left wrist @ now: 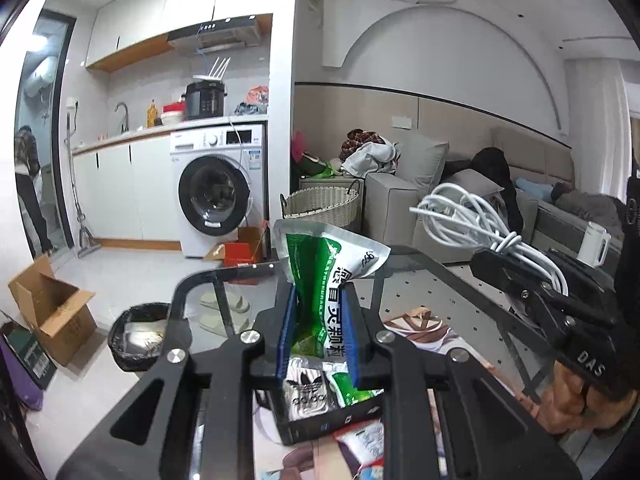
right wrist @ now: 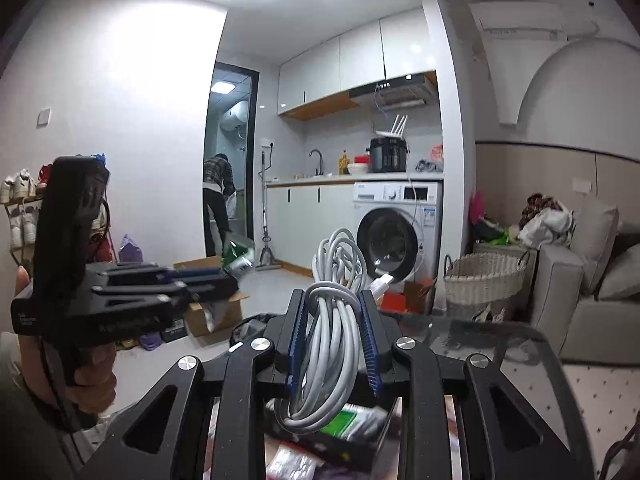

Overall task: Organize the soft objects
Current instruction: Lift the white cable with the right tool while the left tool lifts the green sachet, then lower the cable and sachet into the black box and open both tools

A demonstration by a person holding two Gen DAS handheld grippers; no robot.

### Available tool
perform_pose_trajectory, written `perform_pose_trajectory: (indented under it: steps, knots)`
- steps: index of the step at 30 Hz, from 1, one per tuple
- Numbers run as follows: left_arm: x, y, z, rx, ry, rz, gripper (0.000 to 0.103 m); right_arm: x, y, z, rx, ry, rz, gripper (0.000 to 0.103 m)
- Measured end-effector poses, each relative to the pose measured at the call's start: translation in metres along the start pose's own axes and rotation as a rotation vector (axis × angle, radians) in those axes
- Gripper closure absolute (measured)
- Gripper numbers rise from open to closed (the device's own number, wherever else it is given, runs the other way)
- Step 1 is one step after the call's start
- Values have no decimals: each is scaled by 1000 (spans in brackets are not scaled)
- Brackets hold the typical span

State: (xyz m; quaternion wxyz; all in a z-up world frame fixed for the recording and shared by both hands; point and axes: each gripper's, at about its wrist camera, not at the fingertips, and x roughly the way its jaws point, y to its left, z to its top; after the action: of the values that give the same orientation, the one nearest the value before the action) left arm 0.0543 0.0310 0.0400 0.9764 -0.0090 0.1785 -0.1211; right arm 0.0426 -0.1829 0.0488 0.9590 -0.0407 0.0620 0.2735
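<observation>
I had the left gripper clamped on a green and silver sachet, the blue pads pinching it low so its crinkled top stood up toward twelve o'clock in the left wrist view. The right gripper was clamped on a coiled white cable, squeezed across the middle of the bundle, I judged so the loops would not spill; its plug end poked out at one o'clock. Both loads hung in the air above the glass table, held apart from each other, the cable at about two o'clock of the sachet. Below the jaws at six o'clock lay a dark shallow box with packets in it, which I took to be where these things belonged. The table's rounded rim curved off at ten o'clock, with open floor beyond and a black bin just past the edge. A woven basket stood at three o'clock of the right view, well clear
</observation>
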Motion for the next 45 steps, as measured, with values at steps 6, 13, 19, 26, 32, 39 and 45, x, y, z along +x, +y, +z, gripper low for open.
perform_pose_trajectory:
  steps: [6, 13, 19, 26, 32, 39, 45]
  knots:
    - [29, 6, 8, -65, 1, 17, 83, 27, -2, 16, 27, 3, -27, 78]
    - [48, 17, 15, -142, -29, 47, 83, 57, -12, 28, 77, 4, -77, 78]
    - [56, 26, 12, -183, 0, 58, 83, 74, -24, 27, 117, 29, -104, 78]
    - [61, 28, 10, -178, 27, 83, 83, 83, -27, 26, 117, 54, -98, 78]
    - [68, 29, 10, -183, 59, 104, 83, 86, -30, 23, 112, 75, -100, 78]
    - [92, 28, 0, -171, 189, 98, 83, 106, -43, 15, 146, 178, -111, 78]
    - [113, 28, -13, -162, 319, 95, 83, 128, -47, 0, 144, 306, -105, 78]
